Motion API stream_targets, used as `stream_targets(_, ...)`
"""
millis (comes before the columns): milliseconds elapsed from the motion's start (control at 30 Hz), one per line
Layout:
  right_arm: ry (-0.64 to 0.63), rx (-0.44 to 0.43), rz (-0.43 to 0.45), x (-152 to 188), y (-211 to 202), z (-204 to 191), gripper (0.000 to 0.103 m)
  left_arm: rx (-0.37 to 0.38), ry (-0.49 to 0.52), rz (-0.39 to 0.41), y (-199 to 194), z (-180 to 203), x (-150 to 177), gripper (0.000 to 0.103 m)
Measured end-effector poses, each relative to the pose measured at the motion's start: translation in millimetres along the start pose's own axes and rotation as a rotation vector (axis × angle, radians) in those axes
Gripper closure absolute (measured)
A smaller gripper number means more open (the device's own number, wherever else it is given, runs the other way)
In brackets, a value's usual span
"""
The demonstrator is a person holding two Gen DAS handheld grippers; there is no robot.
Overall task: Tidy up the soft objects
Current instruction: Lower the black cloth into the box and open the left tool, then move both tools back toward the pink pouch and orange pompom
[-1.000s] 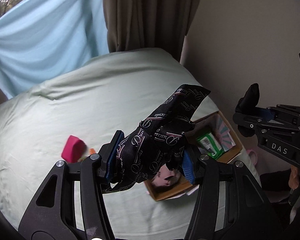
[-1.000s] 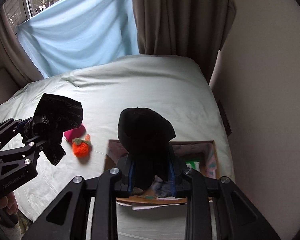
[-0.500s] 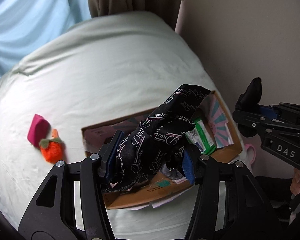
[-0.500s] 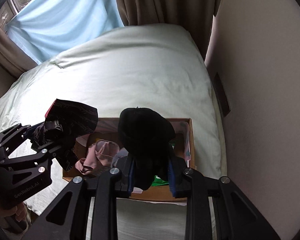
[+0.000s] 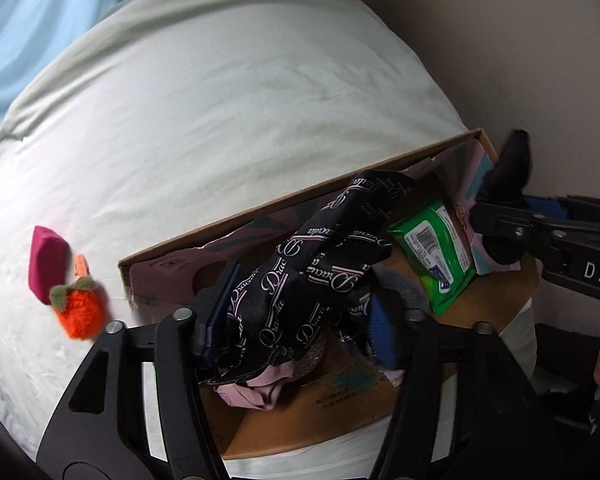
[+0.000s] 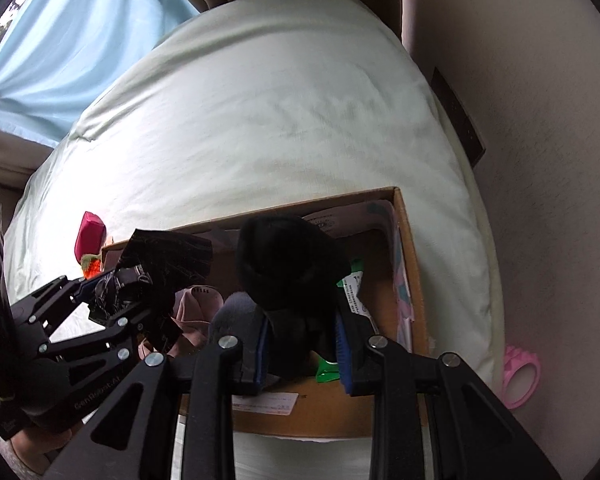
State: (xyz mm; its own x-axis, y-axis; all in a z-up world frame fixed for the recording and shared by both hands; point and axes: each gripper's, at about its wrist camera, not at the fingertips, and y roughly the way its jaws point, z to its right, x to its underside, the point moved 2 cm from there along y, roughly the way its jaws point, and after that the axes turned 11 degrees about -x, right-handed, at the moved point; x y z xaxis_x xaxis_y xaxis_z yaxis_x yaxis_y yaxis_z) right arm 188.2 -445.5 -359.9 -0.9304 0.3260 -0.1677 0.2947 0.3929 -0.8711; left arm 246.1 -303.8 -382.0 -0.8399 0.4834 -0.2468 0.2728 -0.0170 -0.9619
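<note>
Both grippers hang over the open cardboard box at the near edge of the bed, each in the act of letting a soft item go into it.

The left gripper has the black scarf with pale script lettering bunched between its blue pads. Its jaws are opening, and a gap appears to show at the right pad, though the cloth hides most of the contact, so whether it is fully free is hard to say. The scarf drapes over a pink garment already lying in the box.

The right gripper has a black knitted item, perhaps a beanie or sock, between its pads. Its jaws are opening too, and the fabric looks slack against them and not pinched. Beneath it lie a green wipes packet and other cloth.

The step in hand is the drop. Next, each gripper needs to spread wide enough for the fabric to slip off, then lift straight up without snagging it.

Two soft items remain on the sheet to the left of the box, just beside each other: a magenta pouch and an orange knitted fruit. They are likely the next things to fetch.
</note>
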Motion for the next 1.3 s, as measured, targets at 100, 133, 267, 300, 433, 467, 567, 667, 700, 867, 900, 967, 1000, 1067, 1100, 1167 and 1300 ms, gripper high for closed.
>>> stream_targets(100, 0.043, -0.071, 0.014, -2, 3, 2, 0.015, -0.03, 0.046, -0.01, -1, 0, 6, 0.005)
stream_targets(133, 0.055, -0.095, 0.017, -2, 3, 3, 0.009, -0.045, 0.065, -0.012, 0, 1, 8, 0.005)
stream_targets(267, 0.093, -0.123, 0.023, 4, 3, 6, 0.003, -0.065, 0.085, -0.022, -3, -1, 22, 0.004)
stream_targets(300, 0.095, -0.123, 0.029, 6, 1, 5, 0.003, -0.06, 0.077, -0.022, -6, -3, 24, 0.004)
stream_targets(433, 0.069, -0.116, 0.05, 11, -6, -3, 0.003, -0.039, 0.043, -0.004, -20, -9, 31, 0.004)
stream_targets(467, 0.058, -0.112, 0.054, 12, -9, -5, 0.003, -0.04, 0.039, 0.003, -24, -10, 32, 0.005)
stream_targets(567, 0.022, -0.101, 0.07, 15, -18, -12, 0.003, -0.046, 0.031, 0.028, -40, -13, 36, 0.004)
stream_targets(667, -0.011, -0.084, 0.092, 19, -31, -20, 0.003, -0.052, 0.018, 0.054, -59, -16, 40, 0.004)
stream_targets(700, -0.02, -0.078, 0.093, 20, -35, -23, 0.003, -0.059, 0.016, 0.058, -65, -17, 42, 0.004)
stream_targets(867, -0.088, -0.055, 0.121, 32, -63, -47, 0.003, -0.093, 0.0, 0.121, -110, -29, 52, 0.004)
stream_targets(900, -0.109, -0.042, 0.128, 35, -69, -53, 0.003, -0.097, -0.01, 0.137, -120, -33, 56, 0.004)
stream_targets(967, -0.152, -0.016, 0.154, 42, -82, -68, 0.003, -0.105, -0.029, 0.172, -138, -43, 62, 0.004)
stream_targets(1000, -0.168, -0.006, 0.167, 46, -88, -74, 0.003, -0.104, -0.041, 0.191, -147, -48, 66, 0.004)
stream_targets(1067, -0.206, 0.014, 0.195, 55, -101, -91, 0.003, -0.093, -0.069, 0.222, -164, -59, 73, 0.004)
stream_targets(1100, -0.222, 0.021, 0.205, 59, -107, -99, 0.003, -0.08, -0.086, 0.238, -173, -65, 78, 0.005)
stream_targets(1167, -0.253, 0.036, 0.222, 68, -117, -118, 0.003, -0.069, -0.123, 0.273, -191, -80, 88, 0.004)
stream_targets(1300, -0.303, 0.053, 0.29, 90, -137, -158, 0.003, -0.093, -0.173, 0.348, -228, -115, 115, 0.004)
